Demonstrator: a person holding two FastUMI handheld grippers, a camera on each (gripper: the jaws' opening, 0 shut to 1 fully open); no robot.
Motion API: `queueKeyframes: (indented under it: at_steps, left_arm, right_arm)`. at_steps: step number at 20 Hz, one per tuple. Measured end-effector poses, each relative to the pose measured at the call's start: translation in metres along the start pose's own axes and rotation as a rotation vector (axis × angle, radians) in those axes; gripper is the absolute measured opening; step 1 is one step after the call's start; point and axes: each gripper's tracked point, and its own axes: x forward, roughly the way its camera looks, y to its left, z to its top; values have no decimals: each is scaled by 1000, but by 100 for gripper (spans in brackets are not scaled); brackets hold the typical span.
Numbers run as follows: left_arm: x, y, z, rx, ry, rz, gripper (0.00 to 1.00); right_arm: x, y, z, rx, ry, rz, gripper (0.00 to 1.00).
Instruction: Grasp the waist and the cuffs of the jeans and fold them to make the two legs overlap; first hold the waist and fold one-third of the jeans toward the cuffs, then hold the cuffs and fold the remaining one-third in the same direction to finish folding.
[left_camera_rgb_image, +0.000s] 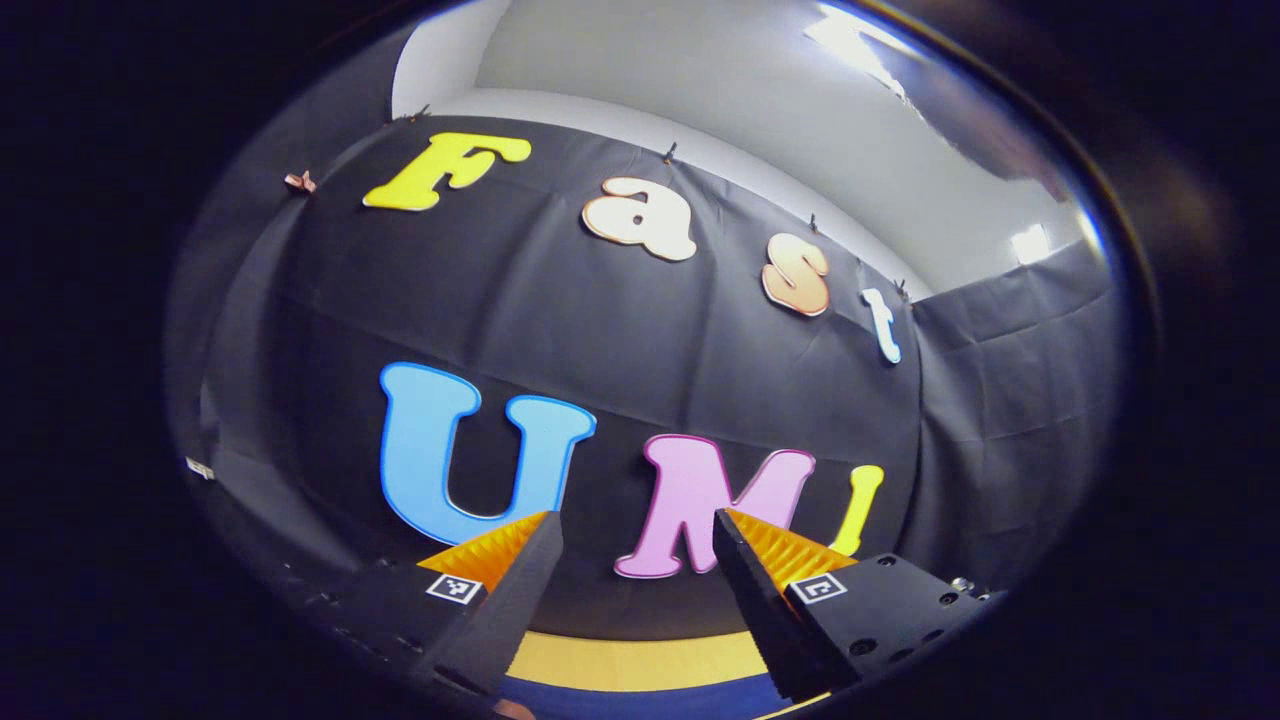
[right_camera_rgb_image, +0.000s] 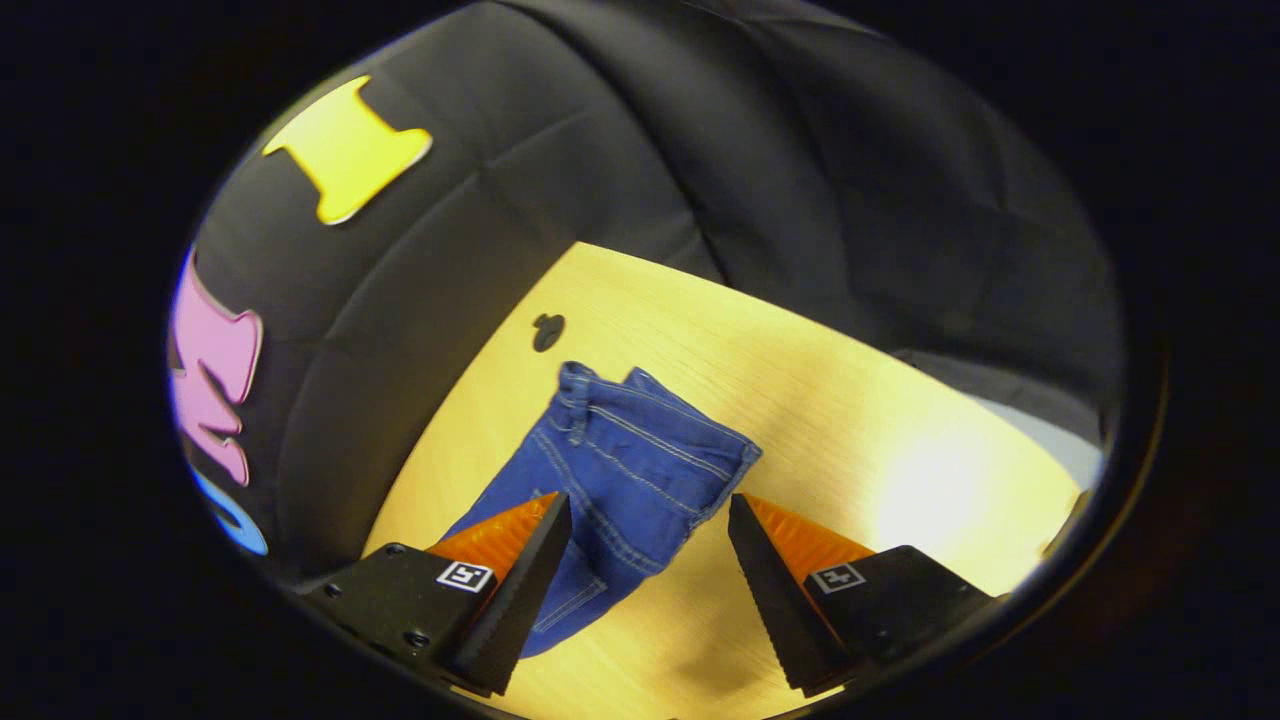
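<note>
Both fingers of the right gripper (right_camera_rgb_image: 650, 540) stand apart above the jeans (right_camera_rgb_image: 620, 480); left gripper (left_camera_rgb_image: 635, 560) likewise open. Jeans lie lengthwise, waist away, on the table (right_camera_rgb_image: 850, 420).

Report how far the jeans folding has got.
Done: nothing clearly; the blue denim jeans lie on the light wooden table, waist end away from the camera, folds hard to judge. In hand: nothing; the right gripper hovers open above them, the left gripper open, facing the wall. Left: apparently every fold.
</note>
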Motion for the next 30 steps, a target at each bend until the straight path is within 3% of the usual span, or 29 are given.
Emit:
queueKeyframes:
  at_steps: [2,6,9,11,13,14,15,16,18,20,24,30]
  left_arm:
    - [4,-18,-4,-85,-7,-68,95]
    - [19,0,-17,1,29,28,96]
    - [26,-8,-34,-20,57,8,95]
    - [32,0,-47,-7,91,35,96]
    - [38,4,-58,-7,128,41,95]
    - [37,6,-64,-7,147,38,96]
    - [37,10,-68,-2,161,44,95]
    - [35,14,-73,7,174,59,94]
    - [26,27,-86,25,227,91,93]
    - [13,39,-90,32,252,114,94]
    - [-5,54,-83,28,247,146,92]
    - [-46,66,-76,25,256,184,89]
  right_arm:
    - [13,-12,1,41,3,-16,98]
    - [36,1,16,94,-73,23,95]
    - [35,4,20,108,-98,56,95]
    - [47,-2,20,98,-97,19,96]
    - [50,-7,20,146,-97,23,46]
    - [50,-6,19,163,-90,24,36]
    - [52,-4,20,160,-91,24,35]
    - [50,0,23,152,-110,26,28]
    - [44,8,26,56,-137,13,17]
    - [24,34,38,-17,-184,54,16]
    - [-24,126,39,-179,-245,190,16]
    - [-82,271,-19,-401,-245,498,15]
